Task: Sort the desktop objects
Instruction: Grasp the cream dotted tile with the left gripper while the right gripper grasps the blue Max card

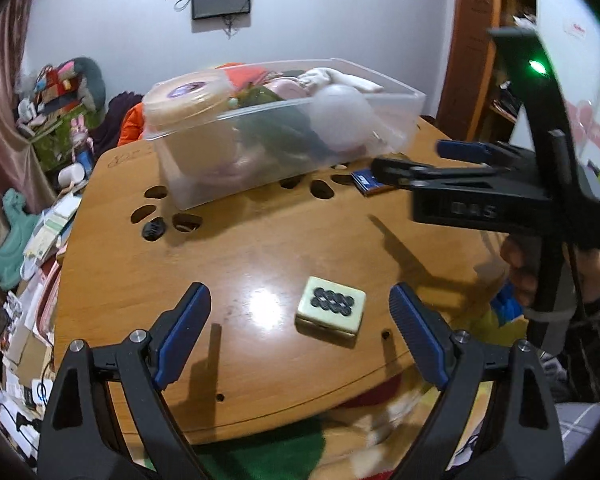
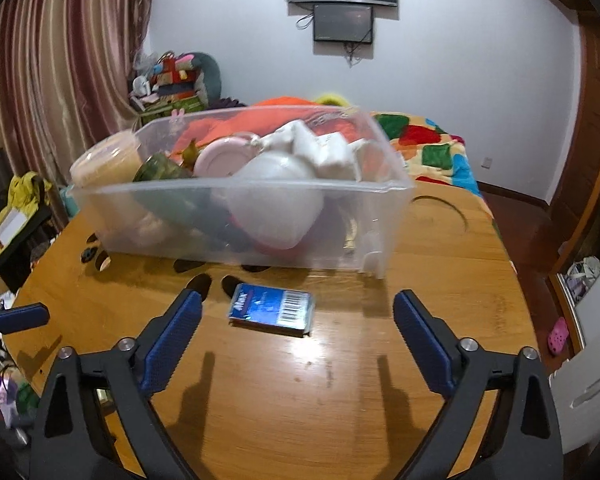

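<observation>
Blue box (image 2: pixel 271 310) lies flat, long axis crosswise, just ahead of the wide-open, empty right tool (image 2: pixel 298 344); left tool (image 1: pixel 300 332) likewise open, empty.

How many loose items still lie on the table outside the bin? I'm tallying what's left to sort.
2 clearly: a mahjong tile near the table's front edge, and a blue card pack just before the clear bin. The bin may hide others.

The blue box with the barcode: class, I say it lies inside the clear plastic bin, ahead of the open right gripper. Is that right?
Not quite. The blue box lies on the wooden table, in front of the clear plastic bin, not inside it. The right wrist view shows this. It is indeed ahead of the open right gripper, which holds nothing.
</observation>
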Tool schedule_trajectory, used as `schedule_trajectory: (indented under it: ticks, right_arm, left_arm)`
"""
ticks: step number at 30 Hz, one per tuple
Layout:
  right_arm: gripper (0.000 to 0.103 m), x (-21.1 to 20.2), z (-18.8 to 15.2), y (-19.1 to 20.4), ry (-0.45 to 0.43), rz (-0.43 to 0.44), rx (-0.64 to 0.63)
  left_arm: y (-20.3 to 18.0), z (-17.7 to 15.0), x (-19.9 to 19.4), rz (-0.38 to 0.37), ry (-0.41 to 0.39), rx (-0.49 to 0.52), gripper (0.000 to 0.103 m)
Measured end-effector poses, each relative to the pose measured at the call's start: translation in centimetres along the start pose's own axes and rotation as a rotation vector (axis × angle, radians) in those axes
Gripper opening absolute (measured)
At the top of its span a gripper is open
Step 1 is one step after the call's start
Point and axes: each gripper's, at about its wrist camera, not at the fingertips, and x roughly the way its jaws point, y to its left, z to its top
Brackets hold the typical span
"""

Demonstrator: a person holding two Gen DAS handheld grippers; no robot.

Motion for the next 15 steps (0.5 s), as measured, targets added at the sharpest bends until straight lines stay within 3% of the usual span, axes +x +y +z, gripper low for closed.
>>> schedule_trajectory:
  ticks: [2,4,12,13,15]
  right_arm:
    - [0.086,0.7,0.0,0.5,0.024,0.007,-0.021]
    - [0.069,1.5,0.0,1.1,0.061,0.024,-0.046]
    - [0.064,3.0,-0.1,1.4,0.109,0.014,-0.057]
    - [0.060,3.1,-0.1,1.3,0.111,0.020,-0.051]
    - [0.048,3.2,0.0,1.1,0.108,0.028,-0.044]
  left_arm:
    - [-0.2,-0.2,0.2,0.008,-0.001,0.015,0.080]
    - [-0.6,-0.4,0.9,0.043,0.020,0.031,0.066]
    - [-0.2,-0.5,1.3,0.044,0.013,0.020,0.042]
    - [-0.1,-0.5,1.3,0.045,0.011,0.019,0.035]
    - [0.0,-0.4,1.3,0.050,0.011,0.015,0.033]
